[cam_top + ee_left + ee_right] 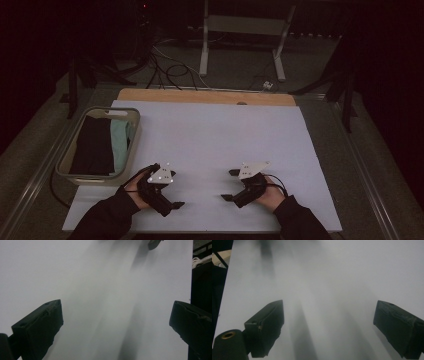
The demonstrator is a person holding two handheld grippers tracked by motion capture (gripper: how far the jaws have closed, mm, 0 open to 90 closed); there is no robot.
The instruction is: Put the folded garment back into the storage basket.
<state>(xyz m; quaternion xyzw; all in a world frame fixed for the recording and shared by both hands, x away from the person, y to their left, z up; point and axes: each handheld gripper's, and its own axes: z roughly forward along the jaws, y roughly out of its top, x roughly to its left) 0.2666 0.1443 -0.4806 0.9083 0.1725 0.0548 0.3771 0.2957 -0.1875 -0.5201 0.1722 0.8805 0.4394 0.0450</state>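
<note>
I hold both grippers low over the near part of a white sheet (210, 135) that covers the table. My left gripper (172, 192) points right and is open, with nothing between its jaws. In the left gripper view the left gripper (117, 310) has bare white sheet (100, 290) between its wide-apart jaws. My right gripper (228, 185) points left toward it and is also open and holds nothing. In the right gripper view the right gripper (329, 308) likewise spans plain sheet (332, 277). A gap of sheet separates the two grippers.
A grey basket (132, 145) stands at the sheet's left edge, holding a black cloth (92, 145) and a pale teal cloth (120, 142). A strip of wooden tabletop (200, 96) shows at the far edge. Beyond it are cables (172, 70) and a metal desk frame (204, 50) on the floor.
</note>
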